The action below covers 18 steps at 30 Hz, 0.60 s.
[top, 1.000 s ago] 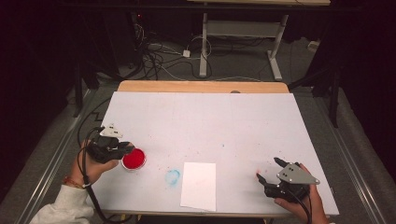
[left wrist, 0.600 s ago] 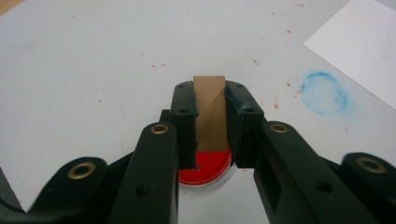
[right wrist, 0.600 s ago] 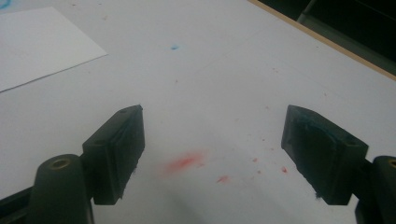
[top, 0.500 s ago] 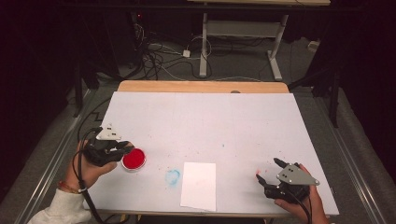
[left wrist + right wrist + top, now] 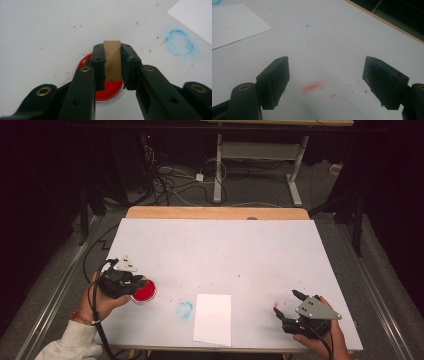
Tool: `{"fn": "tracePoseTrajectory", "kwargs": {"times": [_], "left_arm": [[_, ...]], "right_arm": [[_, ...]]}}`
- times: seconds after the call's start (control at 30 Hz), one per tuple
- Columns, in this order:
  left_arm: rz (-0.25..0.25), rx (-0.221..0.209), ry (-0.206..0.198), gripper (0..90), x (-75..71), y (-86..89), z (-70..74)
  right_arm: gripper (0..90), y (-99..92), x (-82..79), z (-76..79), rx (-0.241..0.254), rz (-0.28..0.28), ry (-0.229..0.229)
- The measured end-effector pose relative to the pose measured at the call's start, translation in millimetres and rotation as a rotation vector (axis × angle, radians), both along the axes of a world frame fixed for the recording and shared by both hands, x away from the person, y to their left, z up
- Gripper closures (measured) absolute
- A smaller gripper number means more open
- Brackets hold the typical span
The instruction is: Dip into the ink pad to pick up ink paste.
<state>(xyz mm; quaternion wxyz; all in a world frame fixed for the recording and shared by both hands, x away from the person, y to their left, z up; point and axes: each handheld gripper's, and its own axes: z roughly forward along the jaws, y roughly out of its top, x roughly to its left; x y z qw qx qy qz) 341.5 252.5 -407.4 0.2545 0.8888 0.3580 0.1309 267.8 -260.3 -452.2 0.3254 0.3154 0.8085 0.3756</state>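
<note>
Wooden rectangular stamp block [image 5: 112,58], clamped in left gripper [image 5: 112,66], long axis running along the jaws, sits directly over round red ink pad [image 5: 145,291] at table's left-front. White paper sheet [image 5: 213,318] lies to the pad's right, w/ blue ring stain [image 5: 184,309] between. Right gripper [image 5: 286,306], jaws apart & empty, hovers right of the sheet; left hand is nearer the pad.

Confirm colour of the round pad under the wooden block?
Red. The round pad sits beneath the wooden block; clearest in the left gripper view.

**A:** so what are we looking at behind the work area? We see a white table top [image 5: 220,250] with a light wooden strip [image 5: 215,213] along its far edge.

**B:** yep, and past that we've got a grey floor [image 5: 260,190], a tangle of cables [image 5: 170,180] and a white desk frame [image 5: 255,160]. Pretty dark back there, light falls mostly on the table.
</note>
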Motion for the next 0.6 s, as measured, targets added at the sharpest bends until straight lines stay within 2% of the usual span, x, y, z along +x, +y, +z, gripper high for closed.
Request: {"fn": "tracePoseTrajectory", "kwargs": {"times": [0.1,0.23,0.3,0.43,0.5,0.6], "left_arm": [[0.007,0.011,0.025,73.6,6.1,-0.3,-9.8],[0.019,0.059,0.05,73.6,12.0,0.5,-21.3],[0.017,0.053,0.065,73.6,13.6,1.5,-25.0],[0.034,0.085,0.091,73.6,18.2,2.8,-35.6],[0.036,0.049,0.093,73.6,19.5,6.4,-37.4],[0.037,0.031,0.094,73.6,19.4,8.5,-39.3]], "right_arm": [[21.9,0.0,0.8,-0.8,-0.003,0.002,0.006],[22.0,0.6,0.6,-1.4,-0.005,0.003,0.009],[22.0,0.6,0.5,-1.5,-0.003,0.004,0.01],[22.0,0.7,0.9,-1.9,-0.009,0.008,0.013],[22.0,0.8,0.7,-2.0,-0.01,0.009,0.013],[22.0,0.2,0.8,-1.8,-0.003,0.003,0.013]]}}
